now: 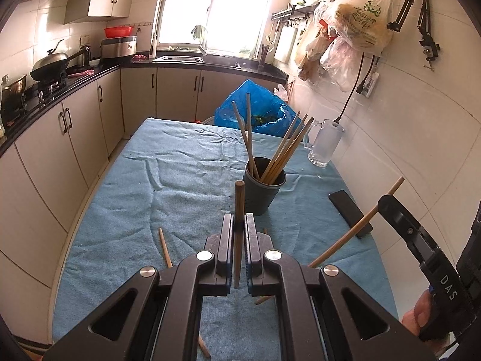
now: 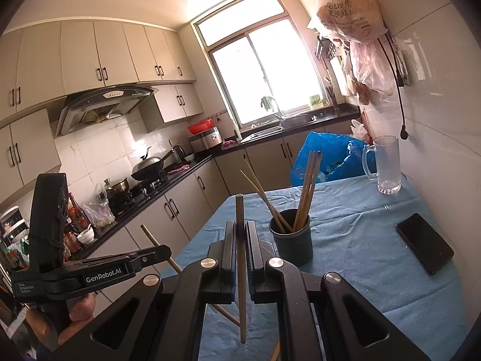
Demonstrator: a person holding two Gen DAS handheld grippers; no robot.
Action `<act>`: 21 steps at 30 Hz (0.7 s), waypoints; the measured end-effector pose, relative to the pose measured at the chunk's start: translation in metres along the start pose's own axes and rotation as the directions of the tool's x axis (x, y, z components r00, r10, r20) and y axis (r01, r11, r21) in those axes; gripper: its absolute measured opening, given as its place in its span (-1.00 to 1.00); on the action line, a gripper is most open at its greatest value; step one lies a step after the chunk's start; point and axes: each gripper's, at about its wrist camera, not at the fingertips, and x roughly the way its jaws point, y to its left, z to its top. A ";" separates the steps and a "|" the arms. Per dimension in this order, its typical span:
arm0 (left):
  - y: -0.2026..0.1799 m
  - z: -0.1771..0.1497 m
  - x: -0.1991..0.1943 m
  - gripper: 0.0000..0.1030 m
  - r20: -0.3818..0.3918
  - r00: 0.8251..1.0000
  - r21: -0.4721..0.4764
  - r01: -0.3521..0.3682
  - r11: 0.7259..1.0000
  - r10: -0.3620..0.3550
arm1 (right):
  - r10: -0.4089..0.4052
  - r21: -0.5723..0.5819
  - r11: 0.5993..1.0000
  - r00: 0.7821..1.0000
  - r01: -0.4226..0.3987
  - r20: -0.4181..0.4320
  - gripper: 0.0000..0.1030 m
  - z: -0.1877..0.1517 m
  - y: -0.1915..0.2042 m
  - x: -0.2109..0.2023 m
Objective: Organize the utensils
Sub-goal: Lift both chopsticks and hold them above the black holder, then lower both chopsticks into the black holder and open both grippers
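Observation:
A dark cup (image 1: 264, 188) (image 2: 293, 243) holding several chopsticks stands mid-table on the blue cloth (image 1: 180, 180). My left gripper (image 1: 239, 221) is shut on a dark brown chopstick (image 1: 239, 198) that stands nearly upright just short of the cup. My right gripper (image 2: 240, 228) is shut on a pale chopstick (image 2: 240, 210), also upright, to the left of the cup. Each gripper shows in the other's view: the right gripper (image 1: 383, 203) with its slanted pale chopstick (image 1: 354, 228), and the left gripper (image 2: 166, 249) at the table's left edge. Loose chopsticks (image 1: 165, 246) (image 1: 203, 346) lie on the cloth.
A black phone (image 1: 350, 213) (image 2: 424, 248) lies right of the cup. A glass mug (image 1: 324, 143) (image 2: 387, 165) stands at the far right by the wall, with a blue plastic bag (image 1: 258, 111) behind the table. Kitchen counters run along the left.

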 end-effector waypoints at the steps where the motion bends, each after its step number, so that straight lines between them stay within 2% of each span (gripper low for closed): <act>1: 0.000 0.001 0.000 -0.88 0.000 1.000 0.000 0.000 1.000 0.000 | 0.000 0.001 1.000 1.000 0.000 0.000 -0.87 0.000 0.000 0.000; 10: 0.000 0.004 0.000 -0.88 -0.003 1.000 0.000 -0.001 1.000 0.001 | -0.004 0.015 1.000 1.000 0.004 0.012 -0.87 0.011 -0.005 -0.002; 21: -0.009 0.054 0.013 -0.88 -0.005 0.999 0.010 0.039 0.999 -0.039 | -0.030 0.037 0.999 0.998 0.028 0.055 -0.87 0.057 -0.023 0.004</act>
